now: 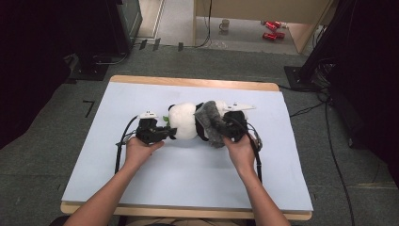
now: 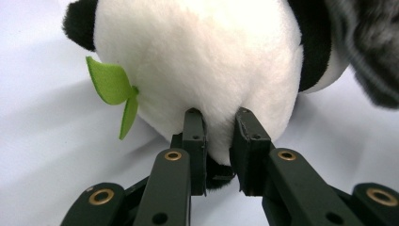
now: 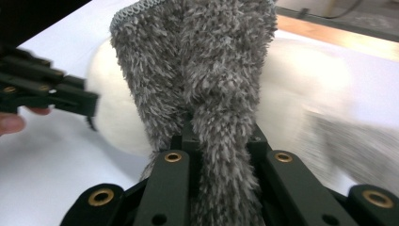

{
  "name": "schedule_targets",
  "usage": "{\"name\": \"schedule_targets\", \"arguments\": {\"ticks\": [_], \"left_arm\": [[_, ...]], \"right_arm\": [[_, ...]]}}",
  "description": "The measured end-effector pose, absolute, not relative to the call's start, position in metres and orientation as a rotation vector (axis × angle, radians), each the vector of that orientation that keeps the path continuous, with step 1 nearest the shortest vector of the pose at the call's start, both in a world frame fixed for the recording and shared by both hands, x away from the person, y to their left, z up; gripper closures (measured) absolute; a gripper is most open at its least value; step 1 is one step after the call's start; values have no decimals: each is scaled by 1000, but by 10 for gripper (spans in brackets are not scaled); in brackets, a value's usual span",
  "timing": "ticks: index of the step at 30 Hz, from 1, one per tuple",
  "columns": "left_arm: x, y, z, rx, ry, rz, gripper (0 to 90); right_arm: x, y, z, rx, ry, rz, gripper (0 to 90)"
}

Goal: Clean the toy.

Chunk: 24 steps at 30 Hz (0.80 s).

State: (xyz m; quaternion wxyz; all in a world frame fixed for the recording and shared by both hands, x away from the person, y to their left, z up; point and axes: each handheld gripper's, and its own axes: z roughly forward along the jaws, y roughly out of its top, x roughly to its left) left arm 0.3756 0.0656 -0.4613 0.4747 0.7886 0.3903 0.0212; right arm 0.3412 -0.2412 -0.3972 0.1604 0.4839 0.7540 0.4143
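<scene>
High view first: a plush panda (image 1: 184,121) is seen lying on the pale blue table cover (image 1: 188,174), between the two claws; the left gripper (image 1: 162,134) is clamped narrow on a pinch of the panda's white fur, as the left gripper view confirms (image 2: 217,117), with a green felt leaf (image 2: 113,87) just to the left of its jaws; the right gripper (image 1: 225,133) is closed on a grey fuzzy cloth (image 1: 211,122), which is gripped between its jaws (image 3: 221,155) and stands up ahead of them, draped against the panda's body. The cloth appears to be being drawn over the toy; for this to go well, the panda should be held steady by the left claw while the cloth's hemmed edge (image 3: 141,7) is kept high and pulled evenly, so that it is not snagged. No container is seen on the table; a mug (image 1: 225,24) stands far off on the floor, its contents not discernible.
</scene>
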Motion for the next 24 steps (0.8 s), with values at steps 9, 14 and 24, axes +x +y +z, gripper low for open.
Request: {"name": "schedule_targets", "arguments": {"ticks": [9,14,24], "left_arm": [[382,67,-461,1944,951,62,778],[390,78,-464,1941,985,55,781],[385,75,-466,1931,983,54,785]], "right_arm": [[341,-283,-407,1524,2042,1153,785],[340,-308,-402,1619,1985,1173,787],[347,-313,-380,1616,1901,1330,786]]}}
